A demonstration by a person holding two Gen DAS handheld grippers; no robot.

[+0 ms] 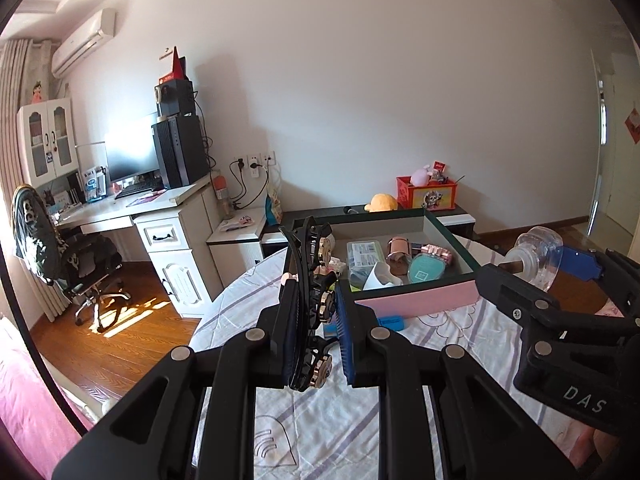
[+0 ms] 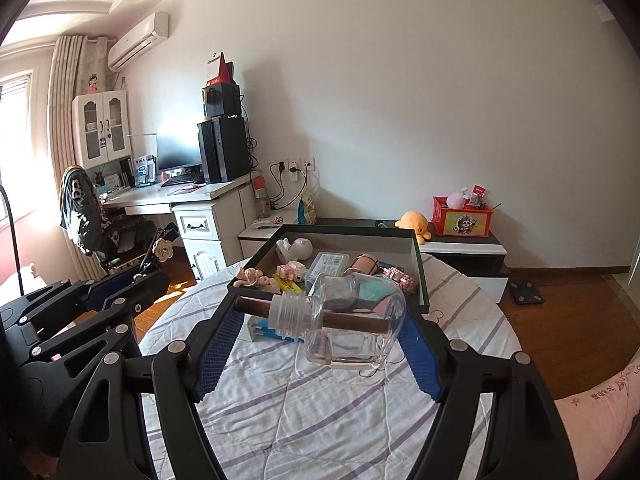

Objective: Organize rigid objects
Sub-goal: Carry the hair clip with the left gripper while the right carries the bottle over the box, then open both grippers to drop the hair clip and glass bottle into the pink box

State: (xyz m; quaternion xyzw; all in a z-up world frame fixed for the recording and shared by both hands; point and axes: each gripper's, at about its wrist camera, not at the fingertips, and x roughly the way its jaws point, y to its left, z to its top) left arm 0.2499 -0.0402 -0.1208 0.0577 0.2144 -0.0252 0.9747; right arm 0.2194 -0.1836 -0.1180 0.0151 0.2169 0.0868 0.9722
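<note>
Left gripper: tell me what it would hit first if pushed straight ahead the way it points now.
Probably the near pink wall of the open box. The left gripper, shut on a black hair clip, points at the box's near-left corner; depth is unclear, so it might pass over the rim.

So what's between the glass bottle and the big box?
A blue and white thing lies on the striped sheet, between the glass bottle in the right tongs and the box. The right wrist view shows it.

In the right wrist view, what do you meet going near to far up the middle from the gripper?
Right hand-held gripper holding glass bottle → tray of small items → yellow plush → white wall.
</note>
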